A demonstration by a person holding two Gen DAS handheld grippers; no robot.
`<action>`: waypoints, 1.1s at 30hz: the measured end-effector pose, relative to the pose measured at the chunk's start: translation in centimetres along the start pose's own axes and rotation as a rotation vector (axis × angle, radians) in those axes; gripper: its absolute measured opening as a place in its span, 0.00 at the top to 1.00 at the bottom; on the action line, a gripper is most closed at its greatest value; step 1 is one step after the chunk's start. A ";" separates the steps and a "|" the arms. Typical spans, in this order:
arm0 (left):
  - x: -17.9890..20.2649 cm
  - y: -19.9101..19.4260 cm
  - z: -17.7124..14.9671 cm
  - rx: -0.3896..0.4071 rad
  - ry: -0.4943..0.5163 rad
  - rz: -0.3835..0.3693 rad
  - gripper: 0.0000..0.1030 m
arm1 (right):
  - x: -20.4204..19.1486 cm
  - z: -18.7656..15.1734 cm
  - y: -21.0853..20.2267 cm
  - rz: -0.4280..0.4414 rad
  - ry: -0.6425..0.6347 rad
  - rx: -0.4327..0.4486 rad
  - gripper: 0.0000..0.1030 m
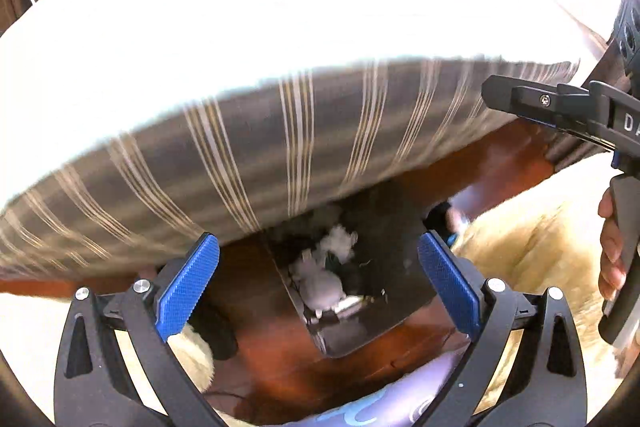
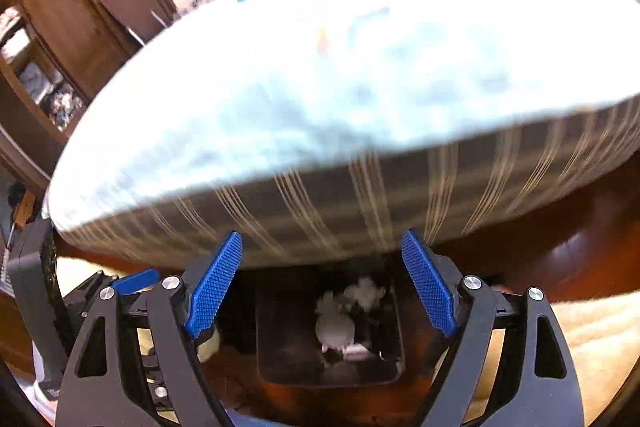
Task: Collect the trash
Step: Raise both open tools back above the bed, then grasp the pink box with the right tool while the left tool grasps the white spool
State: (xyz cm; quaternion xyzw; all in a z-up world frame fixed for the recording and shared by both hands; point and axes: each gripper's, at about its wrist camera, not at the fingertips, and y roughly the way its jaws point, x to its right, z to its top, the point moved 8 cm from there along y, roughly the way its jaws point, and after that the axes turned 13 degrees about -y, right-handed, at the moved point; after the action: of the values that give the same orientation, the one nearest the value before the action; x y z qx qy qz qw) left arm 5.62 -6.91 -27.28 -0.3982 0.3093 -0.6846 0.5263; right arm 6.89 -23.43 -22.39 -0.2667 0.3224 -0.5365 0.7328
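trash (image 2: 340, 323) in bin (image 2: 394, 315), below jaws

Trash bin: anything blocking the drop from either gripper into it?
Nothing visible. The trash bin sits open-topped on the floor directly below both open, empty grippers, the left gripper and the right gripper. White crumpled trash already lies inside. The bed edge overhangs only the bin's far rim.

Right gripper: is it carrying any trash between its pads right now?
No, the right gripper stands open and empty above the bin holding white crumpled paper.
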 end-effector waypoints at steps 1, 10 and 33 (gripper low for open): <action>0.2 -1.0 0.7 0.027 0.003 -0.004 0.08 | 0.1 0.8 -0.8 -0.004 -0.004 0.024 0.19; -0.5 -5.7 8.6 0.185 0.014 0.040 0.08 | 1.6 8.3 -3.3 -0.063 -0.066 0.142 0.16; -3.0 1.3 25.8 0.225 0.033 0.127 0.08 | 1.7 23.7 9.8 -0.127 -0.166 0.089 0.16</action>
State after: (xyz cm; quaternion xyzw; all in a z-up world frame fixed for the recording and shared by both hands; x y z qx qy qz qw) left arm 29.10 -4.43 -16.33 -0.3051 0.2638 -0.6867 0.6047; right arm 31.25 -21.21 -14.49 -0.2975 0.2190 -0.5716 0.7327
